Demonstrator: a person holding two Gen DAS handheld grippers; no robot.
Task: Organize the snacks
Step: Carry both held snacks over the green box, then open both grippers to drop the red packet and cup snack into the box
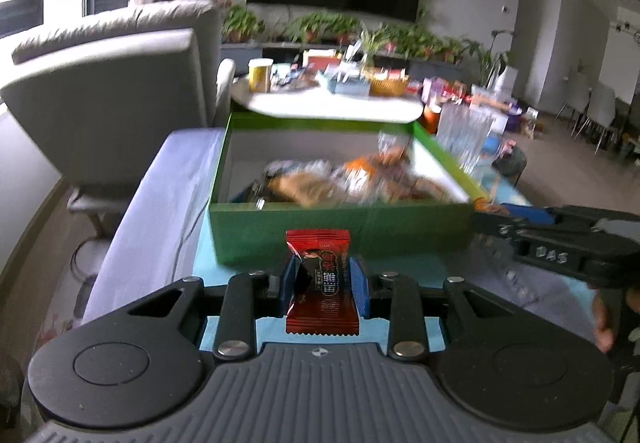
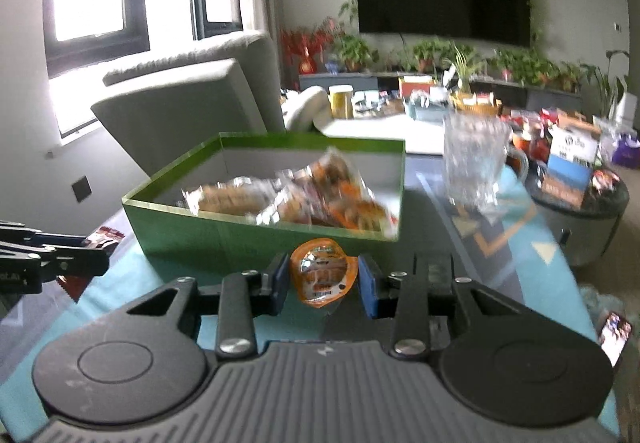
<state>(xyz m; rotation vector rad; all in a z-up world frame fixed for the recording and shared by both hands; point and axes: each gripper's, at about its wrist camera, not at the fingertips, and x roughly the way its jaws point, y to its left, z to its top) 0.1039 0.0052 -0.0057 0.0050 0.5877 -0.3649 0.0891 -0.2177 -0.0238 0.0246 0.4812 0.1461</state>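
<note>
My left gripper (image 1: 320, 279) is shut on a red and black snack packet (image 1: 320, 283), held upright just in front of the green box (image 1: 340, 231). In the right wrist view my right gripper (image 2: 323, 279) is shut on a small orange snack packet (image 2: 323, 275), also close to the green box (image 2: 224, 235). Several wrapped snacks (image 1: 352, 179) lie piled inside the box (image 2: 304, 195). The right gripper shows at the right edge of the left wrist view (image 1: 568, 243); the left gripper (image 2: 52, 255) shows at the left edge of the right wrist view.
A ribbed clear glass mug (image 2: 476, 167) stands right of the box. The box rests on a teal patterned table top (image 2: 520, 235). A grey armchair (image 1: 120, 83) is at the left. Behind is a white table (image 1: 332, 103) crowded with goods. A low round table (image 2: 580, 219) stands at right.
</note>
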